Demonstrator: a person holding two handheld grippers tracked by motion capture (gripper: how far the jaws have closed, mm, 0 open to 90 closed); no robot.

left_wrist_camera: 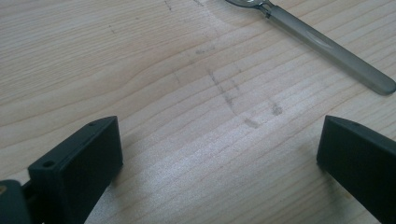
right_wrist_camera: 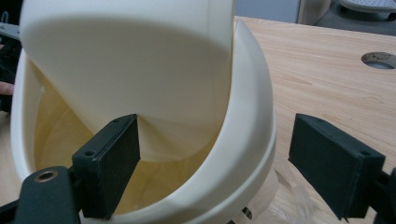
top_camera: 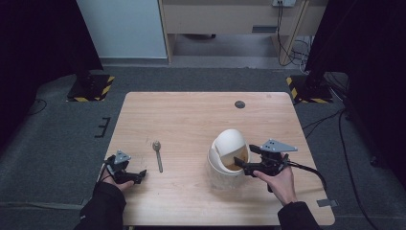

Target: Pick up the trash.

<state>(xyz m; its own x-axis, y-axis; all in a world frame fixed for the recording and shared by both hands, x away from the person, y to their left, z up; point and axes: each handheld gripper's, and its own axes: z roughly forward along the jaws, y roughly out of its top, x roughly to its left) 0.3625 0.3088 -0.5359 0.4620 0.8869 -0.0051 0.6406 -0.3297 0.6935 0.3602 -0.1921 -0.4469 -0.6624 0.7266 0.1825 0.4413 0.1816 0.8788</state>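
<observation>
A cream plastic bin with a tilted swing lid (top_camera: 229, 158) stands on the light wooden tabletop (top_camera: 191, 120), toward its near right corner. The right tool (top_camera: 250, 158) is spread wide across the bin's rim (right_wrist_camera: 243, 140), one jaw inside the opening under the tipped lid (right_wrist_camera: 140, 60), the other outside the wall; nothing is pinched yet. The left tool (top_camera: 139, 176) rests low near the near left edge, jaws apart and empty, with the grey translucent-handled spoon (top_camera: 157, 154) lying just beyond it on the bare wood. The step in hand looks like taking hold of the bin's rim. Next, the right jaws would need to close squarely on the wall without pushing the lid further.
</observation>
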